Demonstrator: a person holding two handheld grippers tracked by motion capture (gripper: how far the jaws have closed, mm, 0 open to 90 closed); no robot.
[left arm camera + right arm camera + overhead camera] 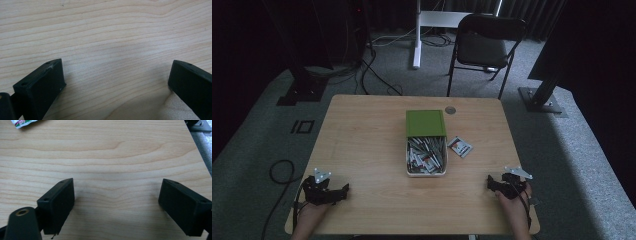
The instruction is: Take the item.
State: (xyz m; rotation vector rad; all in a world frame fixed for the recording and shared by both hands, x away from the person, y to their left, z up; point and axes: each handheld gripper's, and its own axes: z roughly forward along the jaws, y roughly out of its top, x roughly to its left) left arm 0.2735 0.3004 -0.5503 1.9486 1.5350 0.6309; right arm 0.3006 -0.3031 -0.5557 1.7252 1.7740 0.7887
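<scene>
We had both grippers parked at the near edge of the bench (362,130), w/ nothing between the jaws of either. The left gripper (343,191) sat near the near-left corner, jaws spread wide apart over bare wood in its own view (116,75). The right gripper (490,184) sat near the near-right corner, jaws likewise wide apart (116,195).

The work in hand looked to us like the box of sachets (426,156) at mid-bench: a white tray packed w/ small packets, its green lid (426,123) lying at the far end, touching or overlapping the tray's rim; we couldn't tell which. One loose sachet (460,146) lay flat just right of the box, and its corner showed at the top-left of the right gripper view (23,123).

Rel. to the grippers, the box was well ahead and between them, and the loose sachet was nearer the right gripper, ahead and inboard of it.

To do the reach well, we judged the right gripper should go for the loose sachet: approach low, keep the jaws open until they straddled one edge, since a flat packet on wood gives little to grab. Pinching a corner would prob. work better than the middle. The left gripper could steady the box's wall so it didn't slide.
</scene>
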